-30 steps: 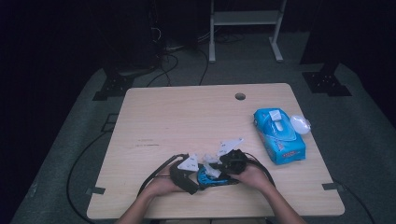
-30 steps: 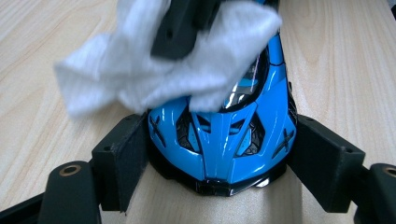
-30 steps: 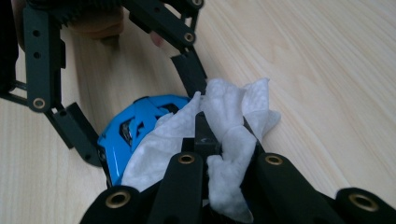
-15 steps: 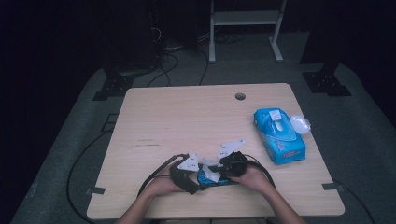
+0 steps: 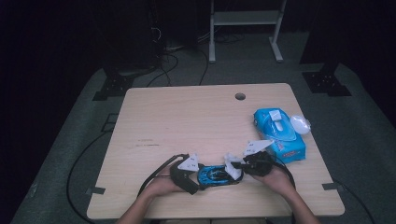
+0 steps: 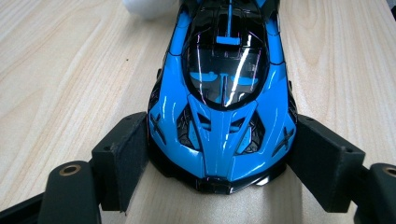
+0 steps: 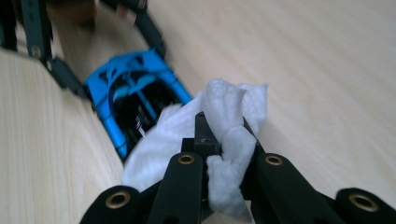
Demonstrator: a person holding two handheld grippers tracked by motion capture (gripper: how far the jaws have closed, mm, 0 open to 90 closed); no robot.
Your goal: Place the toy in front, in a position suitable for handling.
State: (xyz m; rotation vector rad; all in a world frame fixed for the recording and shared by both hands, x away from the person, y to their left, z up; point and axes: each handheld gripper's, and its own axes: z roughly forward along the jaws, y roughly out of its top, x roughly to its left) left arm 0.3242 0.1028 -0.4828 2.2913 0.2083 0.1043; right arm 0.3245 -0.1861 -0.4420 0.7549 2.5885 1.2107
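A blue and black toy car (image 5: 212, 175) lies on the wooden table (image 5: 196, 121) near its front edge. My left gripper (image 5: 198, 179) is shut on the car's nose. In the left gripper view both pads (image 6: 130, 154) press the front sides of the car (image 6: 224, 93). My right gripper (image 5: 236, 168) is shut on a crumpled white wipe (image 5: 232, 169) at the car's right end. In the right gripper view the wipe (image 7: 224, 126) bulges between the jaws of the right gripper (image 7: 224, 140) and rests against the open rear of the car (image 7: 135, 93).
A blue pack of wipes (image 5: 279, 135) lies at the table's right edge, with a white rounded object (image 5: 300, 124) beside it. A round cable hole (image 5: 240, 96) sits at the back of the table. Cables trail from both grippers over the front edge.
My right gripper has slid to the right with the wipe, from over the car's middle to its rear end. The left gripper and the car have stayed put.
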